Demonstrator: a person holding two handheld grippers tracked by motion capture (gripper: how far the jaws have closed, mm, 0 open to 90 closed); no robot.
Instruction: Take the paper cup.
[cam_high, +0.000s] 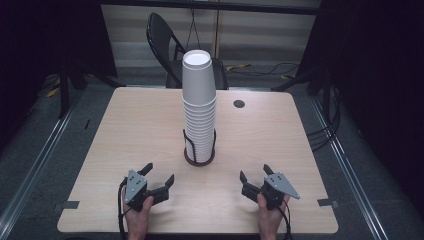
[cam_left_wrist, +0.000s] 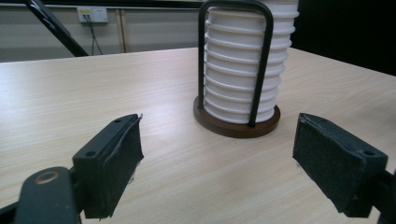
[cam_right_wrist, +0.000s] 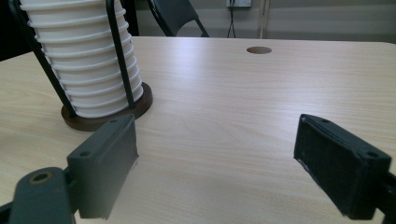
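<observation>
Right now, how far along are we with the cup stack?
Nothing looks done: the cup stack stands whole in its wire holder. Left gripper and right gripper rest open, empty, near the table edge. Reaching and taking a cup remain.

- Your left gripper (cam_high: 161, 175) rests on the table (cam_high: 125, 130), jaws apart.
- Your right gripper (cam_high: 254, 174) likewise.
- The cup stack (cam_high: 199, 105) stands between them, farther back.
</observation>
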